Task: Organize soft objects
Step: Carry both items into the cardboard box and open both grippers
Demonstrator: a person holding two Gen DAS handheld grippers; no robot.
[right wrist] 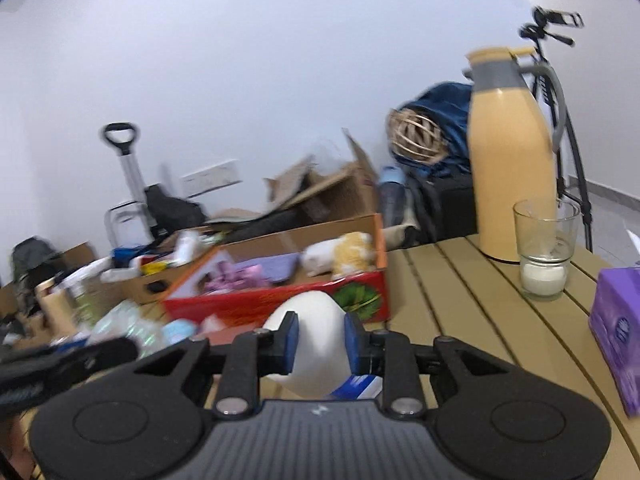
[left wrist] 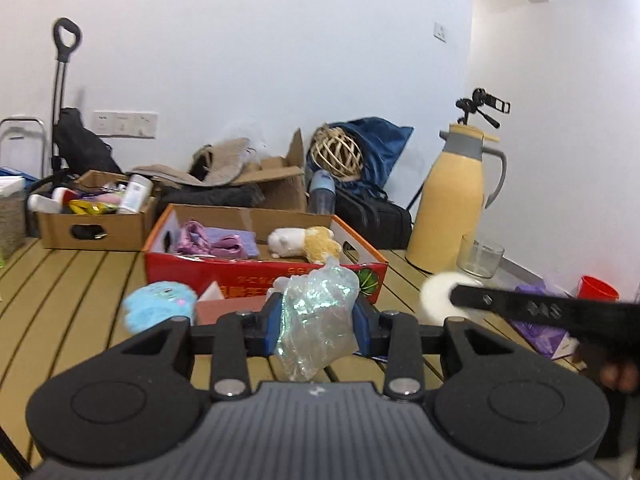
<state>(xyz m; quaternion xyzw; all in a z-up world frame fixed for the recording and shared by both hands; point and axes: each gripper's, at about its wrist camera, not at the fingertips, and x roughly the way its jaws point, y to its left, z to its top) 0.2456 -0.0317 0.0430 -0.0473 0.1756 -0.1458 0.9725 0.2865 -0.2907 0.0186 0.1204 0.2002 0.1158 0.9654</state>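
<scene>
My left gripper (left wrist: 318,322) is shut on a crumpled clear iridescent plastic bag (left wrist: 318,320), held above the slatted table. My right gripper (right wrist: 318,342) is shut on a soft white egg-shaped object (right wrist: 314,340); in the left wrist view that white object (left wrist: 434,294) shows at the right with the other gripper's black arm across it. Ahead stands a red cardboard box (left wrist: 256,276) holding purple cloth (left wrist: 216,240) and a white and yellow plush toy (left wrist: 304,242). A fluffy light-blue plush (left wrist: 158,306) lies in front of the box, left of my left gripper.
A yellow thermos jug (right wrist: 512,160) and a glass with a white candle (right wrist: 546,256) stand at the right. A purple tissue pack (right wrist: 616,336) lies near the table's right edge. A brown box of bottles (left wrist: 96,216) sits behind left. Bags and a wicker ball (left wrist: 338,154) sit behind.
</scene>
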